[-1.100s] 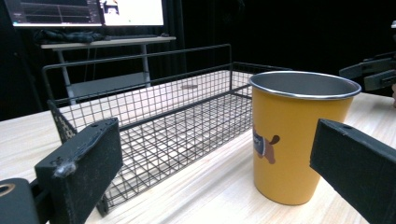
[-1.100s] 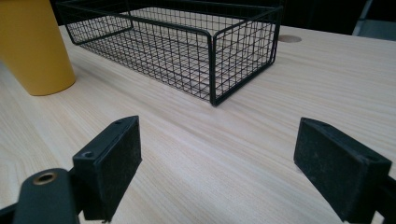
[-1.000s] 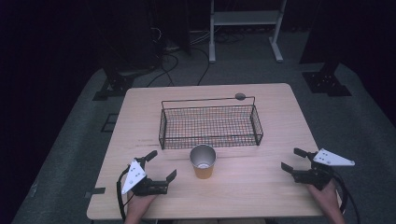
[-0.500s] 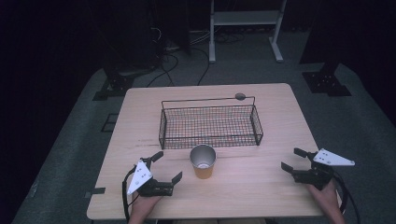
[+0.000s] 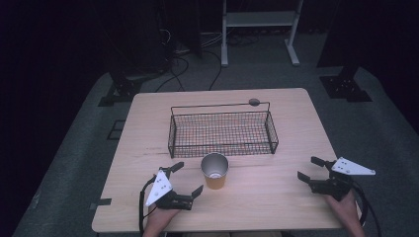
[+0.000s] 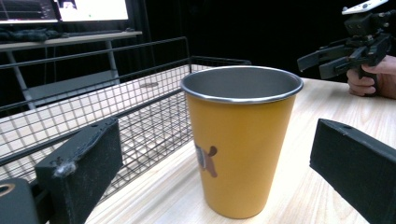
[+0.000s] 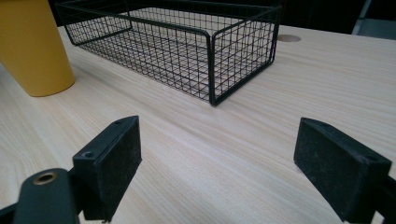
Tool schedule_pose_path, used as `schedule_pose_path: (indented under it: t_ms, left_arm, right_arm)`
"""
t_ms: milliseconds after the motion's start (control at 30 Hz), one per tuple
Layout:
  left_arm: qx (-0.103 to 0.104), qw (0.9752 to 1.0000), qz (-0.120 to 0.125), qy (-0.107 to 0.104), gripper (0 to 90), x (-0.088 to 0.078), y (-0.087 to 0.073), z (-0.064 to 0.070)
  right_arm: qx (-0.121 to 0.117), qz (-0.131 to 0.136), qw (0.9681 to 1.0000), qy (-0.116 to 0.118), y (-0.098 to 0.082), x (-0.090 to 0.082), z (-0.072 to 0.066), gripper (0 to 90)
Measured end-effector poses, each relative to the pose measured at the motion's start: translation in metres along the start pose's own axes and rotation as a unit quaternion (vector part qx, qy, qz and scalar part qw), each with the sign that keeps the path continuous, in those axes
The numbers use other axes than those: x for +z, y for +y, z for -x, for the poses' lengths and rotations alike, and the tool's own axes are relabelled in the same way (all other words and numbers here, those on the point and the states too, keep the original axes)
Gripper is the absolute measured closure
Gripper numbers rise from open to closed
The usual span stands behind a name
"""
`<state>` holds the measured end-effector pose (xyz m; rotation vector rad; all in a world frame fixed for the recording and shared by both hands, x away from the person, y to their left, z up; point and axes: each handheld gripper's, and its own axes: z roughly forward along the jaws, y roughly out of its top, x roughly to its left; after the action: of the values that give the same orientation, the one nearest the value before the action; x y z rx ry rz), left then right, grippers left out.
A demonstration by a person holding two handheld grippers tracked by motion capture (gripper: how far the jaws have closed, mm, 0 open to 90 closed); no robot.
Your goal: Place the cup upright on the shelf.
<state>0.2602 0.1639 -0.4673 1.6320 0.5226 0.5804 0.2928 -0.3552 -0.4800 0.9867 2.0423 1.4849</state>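
Yellow metal cup [image 5: 215, 171] upright on the wooden surface [image 5: 267, 197], near the front edge, just in front of the black wire basket [image 5: 222, 132], silver inside, small brown print on its side. Left tongs [image 5: 187, 178] just left of the cup, spread wide, pointed at it, not touching; in the left gripper view [image 6: 212, 172], cup [image 6: 238, 140] standing between the two black jaws with gaps either side. Right tongs [image 5: 312, 169] well apart at the right near edge, likewise spread wide, holding nothing, pointed left toward the basket [image 7: 177, 42] and cup [image 7: 35, 46]. Small round grey cap [image 5: 254, 102] in the surface beyond the basket's far rim.
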Motion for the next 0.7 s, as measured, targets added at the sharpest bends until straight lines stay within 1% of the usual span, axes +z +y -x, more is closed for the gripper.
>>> schedule_pose_path:
  t_ms: [200,300,333,400,433,600,633,700]
  left_arm:
    - [-0.002,0.9999,-0.004,-0.011,1.7,0.007,-0.001,0.004]
    - [-0.003,0.9999,-0.005,-0.012,1.7,0.009,0.0,0.005]
    - [-0.006,0.9999,-0.003,-0.015,1.7,0.011,0.0,0.006]
    - [-0.004,0.9998,-0.004,-0.017,1.7,0.013,0.0,0.007]
    - [-0.001,0.9998,-0.009,-0.019,1.7,0.017,0.0,0.008]
    - [-0.007,0.9997,-0.013,-0.019,1.7,0.023,0.0,0.01]
    - [-0.005,0.9997,-0.015,-0.02,1.7,0.024,-0.001,0.009]
    - [-0.011,0.9995,-0.024,-0.02,1.6,0.03,-0.002,0.009]
  right_arm:
    - [0.0,0.0,1.0,0.0,0.0,0.0,0.0,13.9]
    - [-0.001,0.0,1.0,0.0,0.0,0.0,0.0,13.9]
    - [0.0,-0.001,1.0,0.0,0.0,0.0,0.0,14.0]
    - [0.0,-0.001,1.0,-0.001,0.0,0.0,0.0,13.9]
    - [0.0,-0.001,1.0,0.0,0.0,0.0,0.0,13.9]
    - [0.0,-0.002,1.0,-0.001,0.0,0.0,0.0,13.9]
    - [-0.001,-0.001,1.0,0.0,0.0,0.0,0.0,14.0]
    - [-0.002,-0.001,1.0,0.0,0.0,0.0,0.0,13.9]
